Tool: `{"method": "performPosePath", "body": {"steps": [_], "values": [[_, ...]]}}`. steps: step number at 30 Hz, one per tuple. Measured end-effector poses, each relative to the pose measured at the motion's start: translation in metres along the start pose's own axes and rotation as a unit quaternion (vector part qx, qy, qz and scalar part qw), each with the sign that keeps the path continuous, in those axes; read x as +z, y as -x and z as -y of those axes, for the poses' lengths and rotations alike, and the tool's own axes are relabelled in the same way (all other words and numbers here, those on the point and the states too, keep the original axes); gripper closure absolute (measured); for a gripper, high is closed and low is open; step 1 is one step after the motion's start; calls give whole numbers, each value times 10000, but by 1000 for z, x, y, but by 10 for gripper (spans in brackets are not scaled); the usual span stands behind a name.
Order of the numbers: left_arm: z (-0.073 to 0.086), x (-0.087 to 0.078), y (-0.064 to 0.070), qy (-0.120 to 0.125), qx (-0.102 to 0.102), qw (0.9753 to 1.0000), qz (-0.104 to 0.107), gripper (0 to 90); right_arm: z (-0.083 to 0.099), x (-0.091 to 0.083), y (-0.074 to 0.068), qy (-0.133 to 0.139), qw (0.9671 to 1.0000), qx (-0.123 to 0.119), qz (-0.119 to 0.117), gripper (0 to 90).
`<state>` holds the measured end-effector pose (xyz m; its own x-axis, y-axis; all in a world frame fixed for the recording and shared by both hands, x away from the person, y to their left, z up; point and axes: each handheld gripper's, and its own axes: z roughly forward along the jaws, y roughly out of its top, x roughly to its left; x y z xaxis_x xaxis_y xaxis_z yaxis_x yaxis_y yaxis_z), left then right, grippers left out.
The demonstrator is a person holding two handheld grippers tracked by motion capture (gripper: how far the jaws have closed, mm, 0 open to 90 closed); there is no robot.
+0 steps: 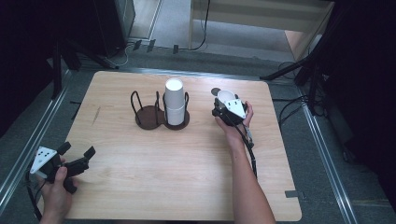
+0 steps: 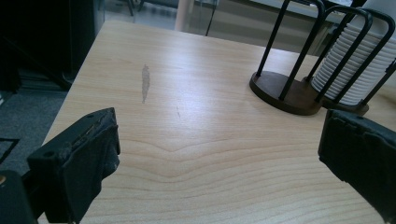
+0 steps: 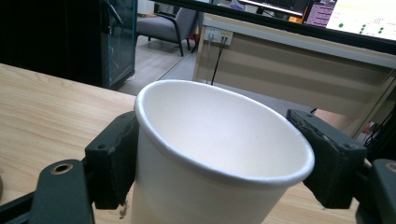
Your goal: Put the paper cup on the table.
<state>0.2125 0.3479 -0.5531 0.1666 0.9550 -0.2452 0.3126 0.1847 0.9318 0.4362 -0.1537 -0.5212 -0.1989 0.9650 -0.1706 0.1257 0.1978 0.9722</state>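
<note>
1. The right gripper (image 1: 224,100) pinches a white paper cup (image 3: 219,154) between its two black jaws, one pad pressed to each side just under the rim; the cup stands upright, mouth open and empty

2. Seen from the high view, the paper cup (image 1: 226,96) sits in that grip over the table's (image 1: 154,186) far right part, short of the far edge, with the person's right hand (image 1: 233,122) wrapped around the tool behind it

3. The left gripper (image 1: 76,150) hangs at the table's near left corner, jaws spread wide with nothing between them; its own view shows bare wood in the gap

4. Toward the far edge, near the middle, a dark two-bay wire cup holder (image 1: 149,112) rests on the surface; its right bay carries a stack of white cups (image 1: 174,105) turned upside down, its left bay has only its round base

5. The held cup lies just right of that holder, apart from it
</note>
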Motion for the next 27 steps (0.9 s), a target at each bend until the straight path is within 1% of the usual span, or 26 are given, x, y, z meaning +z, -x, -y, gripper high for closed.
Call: {"method": "performPosePath", "body": {"steps": [5, 11, 17, 22, 25, 27], "values": [[0, 0, 0, 9, -13, 10000, 8, 0, 2, 6, -1, -31, 10000, 1, 25, 218], [0, 0, -1, 9, -18, 10000, 10, 0, 10, 13, -5, -145, 9998, -68, 75, 216], [0, 0, -1, 4, -33, 10000, 36, 0, 13, 15, -7, -207, 9997, -40, 78, 213], [0, 1, -1, 3, -50, 10000, 51, 0, 14, 16, -7, -212, 9997, -62, 80, 211], [0, 1, -1, -5, -52, 10000, 57, 0, 15, 15, -8, -219, 9997, -31, 65, 204], [0, 1, -1, -12, -59, 10000, 56, 0, 14, 14, -7, -263, 9996, 35, 65, 185]]}}
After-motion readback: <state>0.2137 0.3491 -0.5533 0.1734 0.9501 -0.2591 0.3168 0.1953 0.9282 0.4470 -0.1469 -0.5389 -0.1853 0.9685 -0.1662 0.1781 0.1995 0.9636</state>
